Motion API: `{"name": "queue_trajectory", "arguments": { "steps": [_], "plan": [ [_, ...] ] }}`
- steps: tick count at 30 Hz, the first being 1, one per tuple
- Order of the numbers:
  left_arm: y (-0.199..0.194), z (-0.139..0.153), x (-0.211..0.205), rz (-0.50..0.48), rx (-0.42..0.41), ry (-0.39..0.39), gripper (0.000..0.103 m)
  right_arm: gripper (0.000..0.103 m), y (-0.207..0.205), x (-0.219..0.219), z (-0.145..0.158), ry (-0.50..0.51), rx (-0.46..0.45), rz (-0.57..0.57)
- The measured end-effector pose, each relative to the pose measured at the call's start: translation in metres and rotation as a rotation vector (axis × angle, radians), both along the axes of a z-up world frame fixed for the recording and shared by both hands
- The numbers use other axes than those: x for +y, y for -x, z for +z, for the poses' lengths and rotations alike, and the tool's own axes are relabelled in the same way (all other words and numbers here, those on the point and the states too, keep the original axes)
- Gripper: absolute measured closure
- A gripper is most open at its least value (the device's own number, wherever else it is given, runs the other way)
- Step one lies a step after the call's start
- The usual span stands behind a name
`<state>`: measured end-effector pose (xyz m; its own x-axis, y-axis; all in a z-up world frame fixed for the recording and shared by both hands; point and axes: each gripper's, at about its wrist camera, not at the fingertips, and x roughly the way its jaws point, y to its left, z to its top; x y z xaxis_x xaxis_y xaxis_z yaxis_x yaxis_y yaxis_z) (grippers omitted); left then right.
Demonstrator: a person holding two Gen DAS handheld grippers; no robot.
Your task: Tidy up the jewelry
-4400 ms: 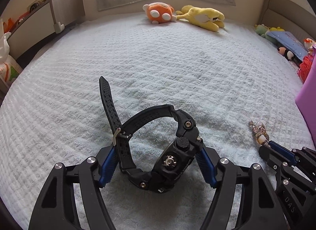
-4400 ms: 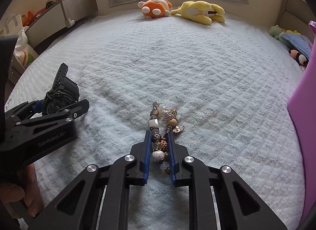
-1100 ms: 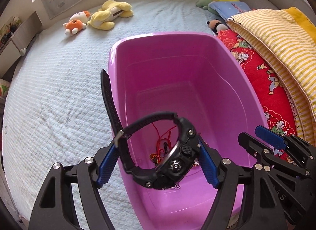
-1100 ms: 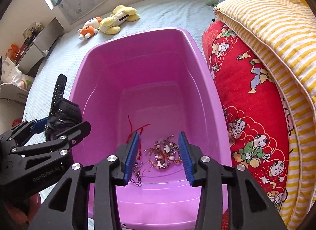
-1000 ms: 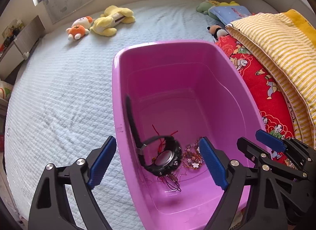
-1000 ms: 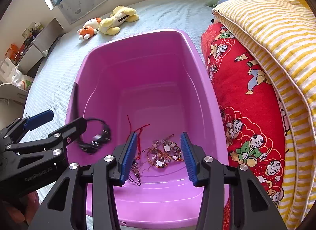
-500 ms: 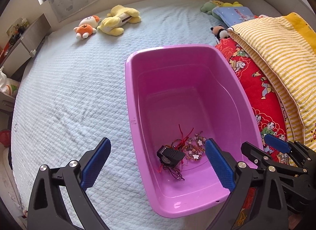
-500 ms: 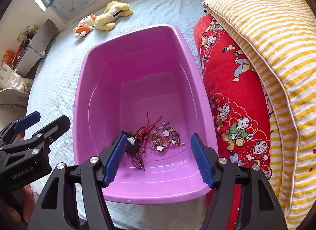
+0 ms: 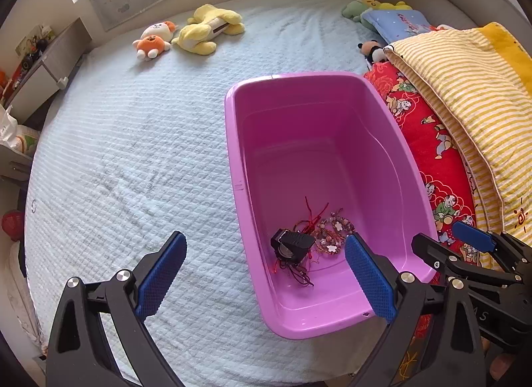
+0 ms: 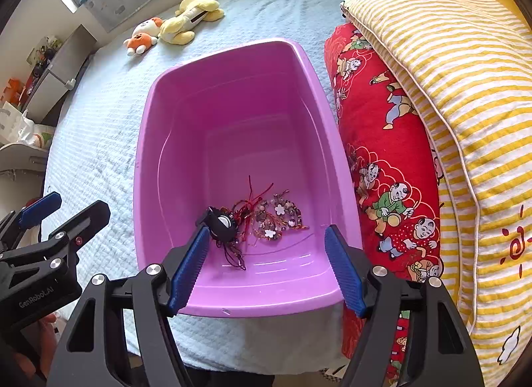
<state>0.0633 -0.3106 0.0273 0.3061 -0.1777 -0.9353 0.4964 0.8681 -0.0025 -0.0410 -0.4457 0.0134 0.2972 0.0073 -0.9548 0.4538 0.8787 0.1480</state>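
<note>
We see the watch (image 9: 292,244) lying on the floor of the pink tub (image 9: 392,167), near the tub's near end, its black case tilted and its strap hard to make out. Just beside it, touching or tangled with it, lies a heap of bracelets (image 9: 332,232): beaded strands with small white flowers, and red cords (image 9: 312,215) that run out toward the tub's middle. From the right wrist view the watch (image 10: 221,225) sits just left of the bracelets (image 10: 277,215), both well inside the tub (image 10: 159,140).

Our left gripper (image 9: 266,279) hangs above the tub's near left corner, released, its blue pads wide apart with nothing between them; one pad is over the bedspread, the other over the tub's inside. Its jaws have just been opening. Our right gripper (image 10: 267,269) is also released above the tub's near rim, empty, and its jaws have just been opening further; the watch shows just past its left pad without touching it.

The tub rests on a pale blue quilted bedspread (image 9: 133,154). Against its right side lies a red printed cushion (image 10: 389,160), with a yellow striped quilt (image 10: 449,71) piled on that. At the far edge of the bed we see an orange plush (image 9: 151,41) and a yellow plush (image 9: 209,27) side by side.
</note>
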Motion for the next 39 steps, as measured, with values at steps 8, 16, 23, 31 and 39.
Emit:
{"name": "queue_trajectory", "arguments": {
  "steps": [8,16,23,31,39],
  "plan": [
    [0.004,0.006,0.002,-0.002,0.008,0.003,0.009,0.034,0.002,0.005,0.004,-0.003,0.010,0.009],
    [0.004,0.009,0.004,0.001,0.010,0.011,0.009,0.034,0.003,0.008,0.007,0.003,0.013,0.019],
    [0.004,0.010,0.004,0.001,0.009,0.009,0.009,0.034,0.004,0.012,0.010,0.006,0.017,0.026],
    [0.004,0.012,0.003,-0.004,0.009,0.010,0.009,0.034,0.005,0.013,0.011,0.007,0.018,0.026],
    [0.009,0.015,0.003,-0.004,0.007,0.011,0.009,0.034,0.007,0.016,0.010,0.009,0.025,0.034]
  ]
}}
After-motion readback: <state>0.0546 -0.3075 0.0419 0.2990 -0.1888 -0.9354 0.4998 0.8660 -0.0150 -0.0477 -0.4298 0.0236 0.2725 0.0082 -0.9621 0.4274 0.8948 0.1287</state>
